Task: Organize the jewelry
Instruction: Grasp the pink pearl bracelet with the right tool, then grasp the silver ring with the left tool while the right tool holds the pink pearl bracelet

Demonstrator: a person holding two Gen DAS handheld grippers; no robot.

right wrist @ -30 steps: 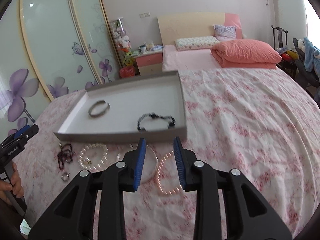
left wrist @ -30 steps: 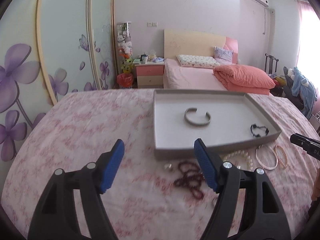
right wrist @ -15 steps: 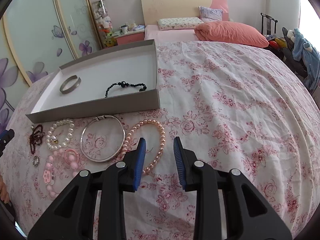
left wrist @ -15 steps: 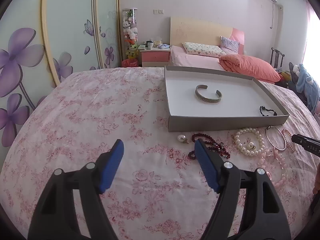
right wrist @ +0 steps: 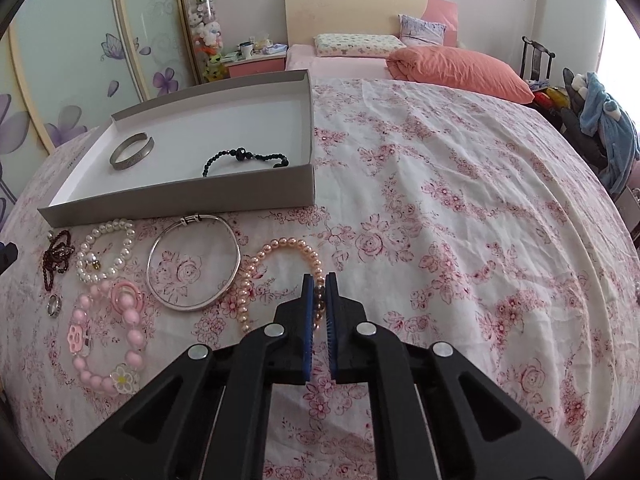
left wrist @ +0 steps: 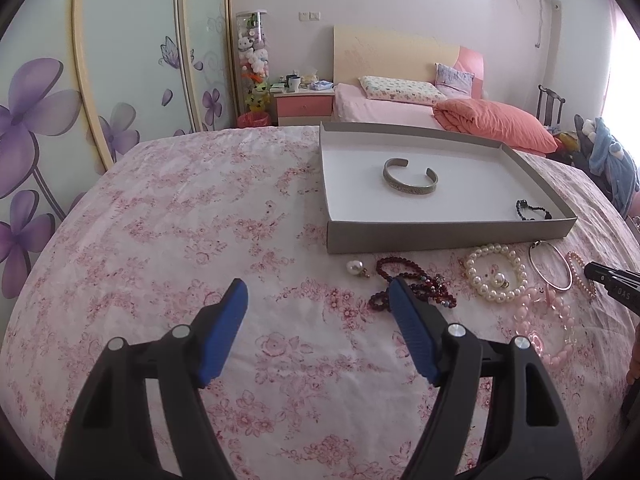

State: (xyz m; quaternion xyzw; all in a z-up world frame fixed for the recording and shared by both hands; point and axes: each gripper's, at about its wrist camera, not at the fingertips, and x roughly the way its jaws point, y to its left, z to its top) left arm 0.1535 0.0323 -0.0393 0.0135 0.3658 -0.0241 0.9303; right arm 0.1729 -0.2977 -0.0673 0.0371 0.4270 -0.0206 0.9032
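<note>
R gripper [right wrist: 319,280]: jaws have just been closing, now pinched on the near arc of the peach pearl bracelet [right wrist: 256,276], which lies flat on the floral sheet [right wrist: 440,220], not lifted yet. L gripper [left wrist: 318,288]: jaws spread wide, nothing btwn them, hovering over bare sheet w/ the dark red bead strand [left wrist: 412,284] just beside its R finger. Step in hand, as I read it: pickup of peach bracelet for the tray [right wrist: 180,200]. Next move prob. needs a clean lift w/o dragging the silver bangle [right wrist: 194,262] touching it, then carry over the tray's near wall. Tray already holds a metal cuff [right wrist: 132,154] and black bead bracelet [right wrist: 244,158]. R view alone shows the pinch, plus a small ring [right wrist: 54,305]; L view alone shows a loose pearl earring [left wrist: 356,268] by the tray front.
</note>
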